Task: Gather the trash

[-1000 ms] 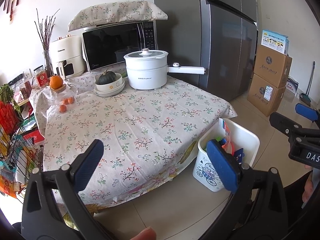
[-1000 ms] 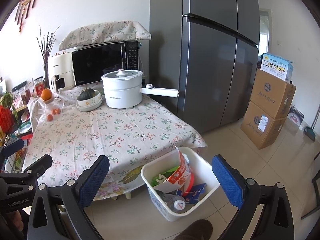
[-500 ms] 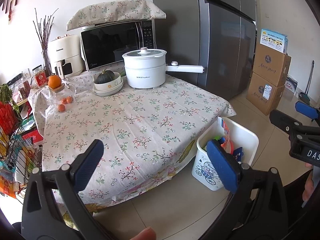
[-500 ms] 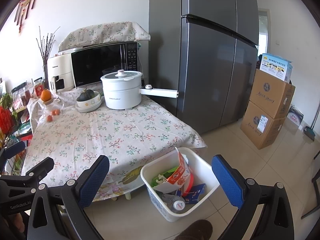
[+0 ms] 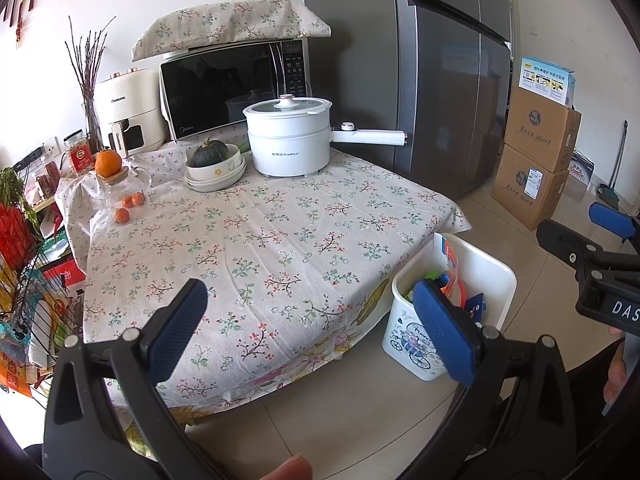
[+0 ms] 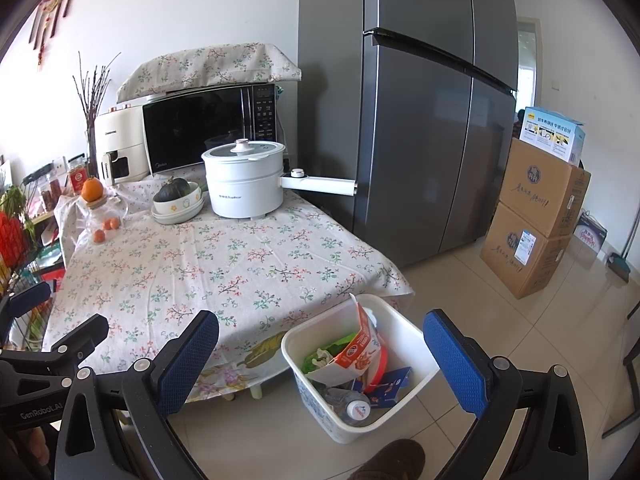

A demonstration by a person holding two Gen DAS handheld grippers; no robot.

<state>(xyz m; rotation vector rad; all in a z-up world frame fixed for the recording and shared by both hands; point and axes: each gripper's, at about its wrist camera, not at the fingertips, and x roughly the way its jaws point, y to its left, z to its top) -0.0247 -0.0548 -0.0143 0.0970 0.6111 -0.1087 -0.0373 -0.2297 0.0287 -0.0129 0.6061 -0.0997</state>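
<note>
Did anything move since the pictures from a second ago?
Hardly anything. Both cameras drifted slightly, so the view shifts a little. The left tool and right tool stay open and empty, and the white plastic trash bin sits unmoved beside the floral-cloth table.

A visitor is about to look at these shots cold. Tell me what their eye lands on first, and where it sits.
First comes the white electric pot with its long handle, at the back of the floral tablecloth, before the microwave. Next is the white trash bin on the floor at the table's near right corner, holding wrappers and a plastic bottle. The left gripper and right gripper frame it all, both open and holding nothing.
</note>
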